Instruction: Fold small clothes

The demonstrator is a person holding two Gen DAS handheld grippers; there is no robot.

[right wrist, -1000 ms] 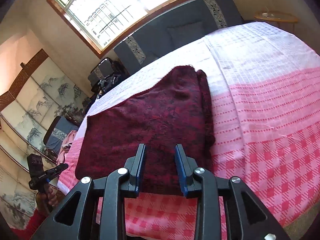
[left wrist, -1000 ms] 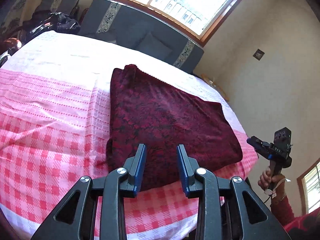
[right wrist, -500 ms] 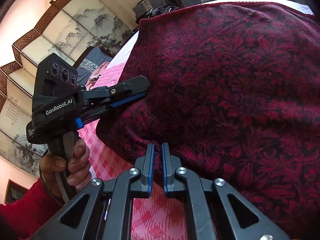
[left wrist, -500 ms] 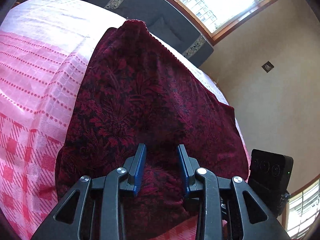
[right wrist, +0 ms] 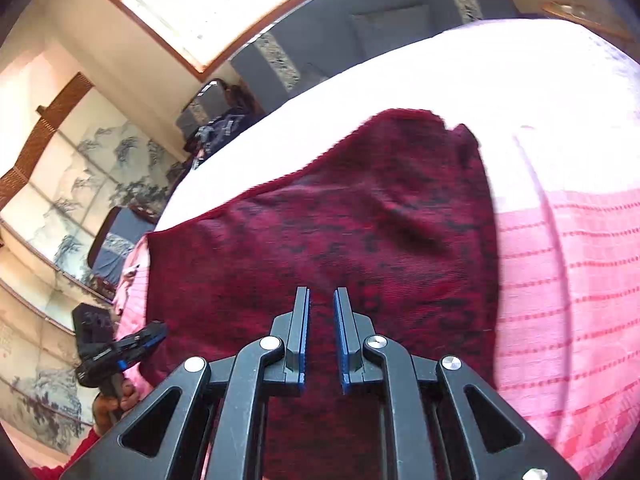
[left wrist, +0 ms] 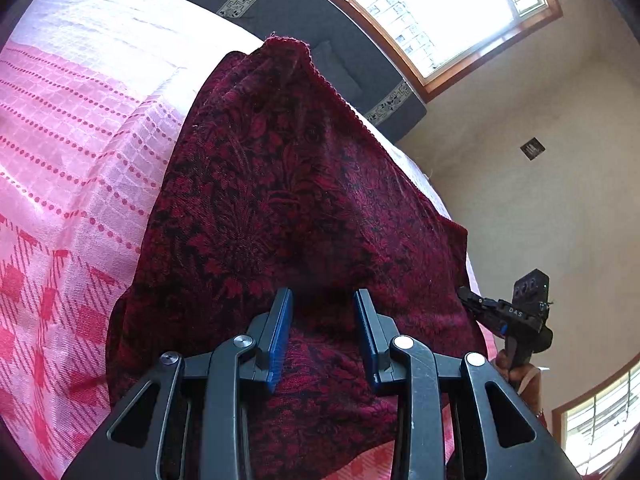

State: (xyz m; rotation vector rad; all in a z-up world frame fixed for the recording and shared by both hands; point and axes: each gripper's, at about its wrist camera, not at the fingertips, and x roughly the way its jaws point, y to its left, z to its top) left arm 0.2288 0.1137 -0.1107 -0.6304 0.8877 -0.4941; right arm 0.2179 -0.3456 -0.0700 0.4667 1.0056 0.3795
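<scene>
A dark red patterned cloth (left wrist: 288, 208) lies folded on the pink checked bedspread (left wrist: 72, 168); it also shows in the right wrist view (right wrist: 352, 232). My left gripper (left wrist: 323, 300) is open and empty, just above the cloth's near edge. My right gripper (right wrist: 321, 300) is open with a narrow gap and empty, over the near edge. The right gripper shows at the cloth's right corner in the left wrist view (left wrist: 472, 300). The left gripper shows at the cloth's left corner in the right wrist view (right wrist: 154, 330).
A dark grey sofa (left wrist: 320, 32) stands behind the bed under a window (left wrist: 440, 4). A painted folding screen (right wrist: 60, 200) and a dark bag (right wrist: 224, 128) are at the left. A beige wall (left wrist: 540, 200) is to the right.
Both grippers came in close to the cloth, then drew back a little. The right gripper narrowed to almost shut and has opened slightly. The left gripper stayed open.
</scene>
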